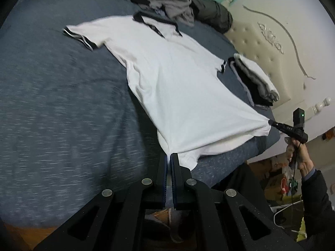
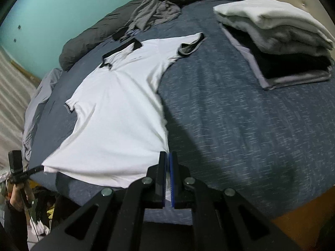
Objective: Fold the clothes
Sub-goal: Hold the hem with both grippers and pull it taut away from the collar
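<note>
Left wrist view: left gripper (image 1: 169,156) clamped on one hem corner of white polo shirt (image 1: 167,73), spread flat on blue bed (image 1: 62,104), hem pulled taut. Right wrist view: right gripper (image 2: 168,156) pinching the opposite hem corner. Risk: uneven pulling could slip a corner free or drag the collar askew.

Bed (image 2: 230,115): polo shirt (image 2: 117,113), folded stack (image 2: 276,41).
</note>
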`<move>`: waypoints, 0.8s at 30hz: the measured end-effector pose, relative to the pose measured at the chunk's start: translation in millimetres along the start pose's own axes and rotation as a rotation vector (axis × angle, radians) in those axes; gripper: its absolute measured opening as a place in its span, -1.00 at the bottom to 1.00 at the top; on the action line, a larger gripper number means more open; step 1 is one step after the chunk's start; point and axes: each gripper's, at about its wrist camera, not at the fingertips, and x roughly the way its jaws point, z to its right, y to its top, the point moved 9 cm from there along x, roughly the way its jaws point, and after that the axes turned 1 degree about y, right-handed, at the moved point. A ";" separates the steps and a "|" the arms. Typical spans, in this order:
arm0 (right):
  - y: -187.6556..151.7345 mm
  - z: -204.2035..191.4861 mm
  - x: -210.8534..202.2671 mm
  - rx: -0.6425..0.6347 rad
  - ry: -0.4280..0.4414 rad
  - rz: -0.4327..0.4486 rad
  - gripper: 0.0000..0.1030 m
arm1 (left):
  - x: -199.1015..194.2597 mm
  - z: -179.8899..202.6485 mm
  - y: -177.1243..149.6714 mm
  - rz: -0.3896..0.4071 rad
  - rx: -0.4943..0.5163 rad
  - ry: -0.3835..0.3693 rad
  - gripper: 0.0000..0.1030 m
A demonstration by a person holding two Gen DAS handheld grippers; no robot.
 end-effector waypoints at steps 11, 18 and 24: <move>-26.6 -30.9 20.9 -0.076 0.030 -0.068 -0.95 | 0.8 -25.8 -29.3 -0.026 -0.026 0.044 -0.94; -48.8 4.4 39.4 -0.010 -0.018 -0.110 -0.95 | 54.2 -37.0 -64.9 -0.141 -0.080 0.027 -0.93; -50.0 14.0 37.5 0.017 0.015 -0.093 -0.95 | 58.5 -40.2 -70.7 -0.158 -0.095 0.018 -0.90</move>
